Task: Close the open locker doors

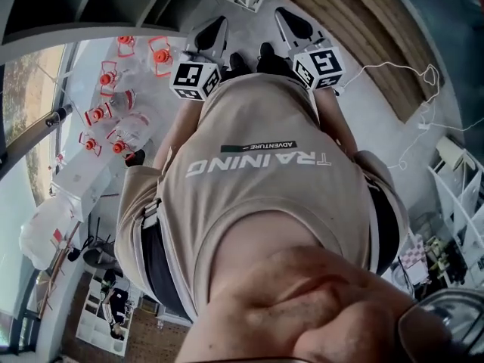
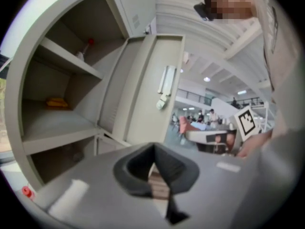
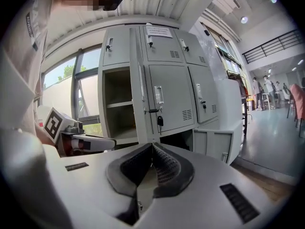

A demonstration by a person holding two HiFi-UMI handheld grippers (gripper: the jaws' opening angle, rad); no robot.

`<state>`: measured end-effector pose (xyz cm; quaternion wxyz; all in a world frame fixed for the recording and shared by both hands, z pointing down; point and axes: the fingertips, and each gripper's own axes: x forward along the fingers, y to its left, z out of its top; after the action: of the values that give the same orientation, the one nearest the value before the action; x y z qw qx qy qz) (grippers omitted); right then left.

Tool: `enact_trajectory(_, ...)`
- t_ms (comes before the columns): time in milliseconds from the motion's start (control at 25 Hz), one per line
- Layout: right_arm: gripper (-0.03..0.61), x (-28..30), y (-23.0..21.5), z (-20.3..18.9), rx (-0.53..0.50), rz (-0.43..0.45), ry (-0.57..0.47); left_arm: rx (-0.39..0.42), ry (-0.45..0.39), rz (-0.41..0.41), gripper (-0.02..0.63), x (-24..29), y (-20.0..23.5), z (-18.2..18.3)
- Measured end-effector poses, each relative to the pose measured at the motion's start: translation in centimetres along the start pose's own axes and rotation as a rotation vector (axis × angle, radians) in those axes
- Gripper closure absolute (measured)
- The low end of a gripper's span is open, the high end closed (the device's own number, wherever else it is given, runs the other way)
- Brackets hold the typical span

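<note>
Approach step: both tools empty, no door touched yet.

Left tool (image 2: 153, 149) and right tool (image 3: 152, 146) each have their jaws pressed together on nothing and are held close to the chest. Ahead of the left tool, and apart from it, an open locker door (image 2: 152, 97) stands swung wide beside its shelved compartment (image 2: 57, 104). Judged next: set a tool against the door near its free edge, then push it round to the frame.

1. Clear red-capped bottles (image 1: 113, 119) clustered on white table (image 1: 91, 176), head view left;
2. White cable (image 1: 393, 66) trailing in loops over grey floor (image 1: 378, 112), right side;
3. Yellow item (image 2: 57, 101), left gripper view; identity unclear;
4. Window (image 3: 66, 75) showing greenery; distant people (image 3: 267, 87) standing in hall.
</note>
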<state>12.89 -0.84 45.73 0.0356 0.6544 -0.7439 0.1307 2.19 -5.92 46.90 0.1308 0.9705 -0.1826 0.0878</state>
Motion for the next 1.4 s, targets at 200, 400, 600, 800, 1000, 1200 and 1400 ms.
enact_trajectory(200, 0.563, 2.2, -0.4, 0.9, -0.012, 0.108, 0.004, -0.01, -0.007, 0.101, 0.614, -0.3, 0.7, 0.6)
enact_trajectory(400, 0.563, 4.3, 0.2, 1.9, -0.053, 0.247, 0.001, -0.024, -0.027, 0.212, 0.614, -0.2, 1.1, 1.1)
enact_trajectory(600, 0.563, 5.4, 0.7, 2.2, -0.069, 0.37, -0.002, -0.028, -0.041, 0.309, 0.614, -0.5, 1.4, 1.3)
enact_trajectory(800, 0.563, 5.8, 1.4, 2.1, -0.06, 0.47, 0.007, -0.035, -0.052, 0.396, 0.614, -1.6, 1.6, 1.3)
enact_trajectory(1000, 0.563, 6.1, 3.6, 1.7, -0.052, 0.562, 0.023, -0.046, -0.082, 0.496, 0.614, -4.0, 2.4, 1.2)
enact_trajectory(1200, 0.563, 6.7, 5.6, 1.5, -0.07, 0.609, 0.039, -0.069, -0.115, 0.566, 0.614, -6.3, 3.1, 1.0)
enact_trajectory(1400, 0.563, 7.1, 8.2, 1.2, -0.07, 0.629, 0.059, -0.068, -0.134, 0.588, 0.614, -9.2, 3.6, 1.0)
